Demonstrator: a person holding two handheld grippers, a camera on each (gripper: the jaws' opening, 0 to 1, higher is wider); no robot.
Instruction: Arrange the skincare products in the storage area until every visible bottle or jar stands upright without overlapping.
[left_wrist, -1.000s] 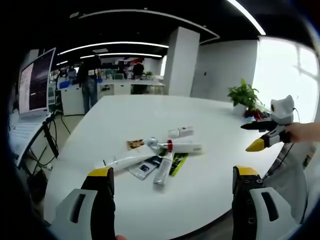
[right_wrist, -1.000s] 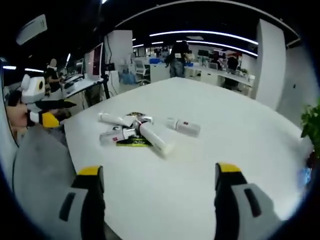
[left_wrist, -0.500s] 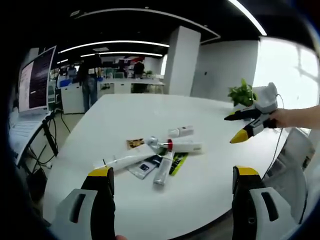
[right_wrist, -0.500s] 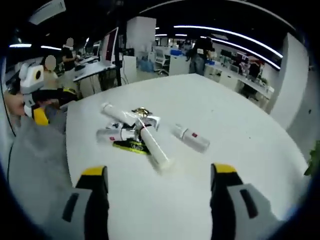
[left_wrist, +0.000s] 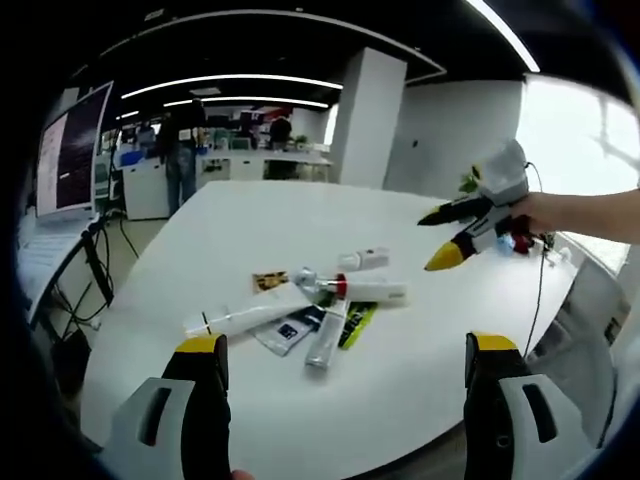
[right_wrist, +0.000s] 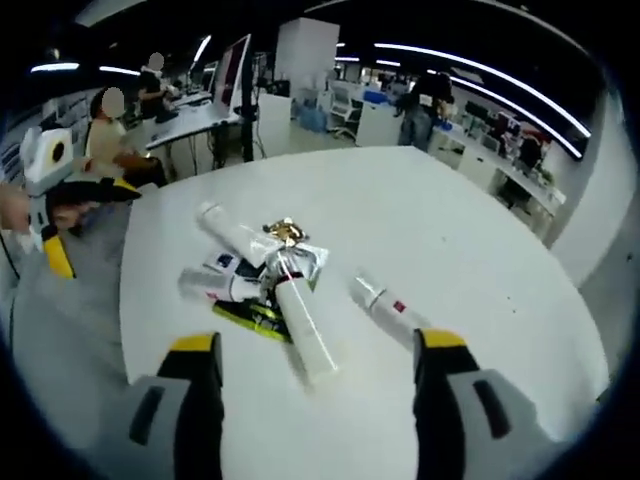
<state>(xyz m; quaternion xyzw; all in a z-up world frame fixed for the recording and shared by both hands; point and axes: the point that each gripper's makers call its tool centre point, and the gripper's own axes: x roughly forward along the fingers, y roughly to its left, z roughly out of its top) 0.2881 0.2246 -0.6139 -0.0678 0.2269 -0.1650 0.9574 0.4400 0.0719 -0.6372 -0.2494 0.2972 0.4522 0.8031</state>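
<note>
We count four white plastic tubes (left_wrist: 262, 310) lying flat, piled mid-table on the white round table (left_wrist: 400, 400) with flat sachets (left_wrist: 290, 332). Our left gripper (left_wrist: 340, 350) and right gripper (right_wrist: 310, 345) hover above, wide open, empty.

White table (left_wrist: 420, 360) w/ heap of tubes (left_wrist: 300, 312), sachets flat; small bottle (right_wrist: 388, 308) lying beside.
</note>
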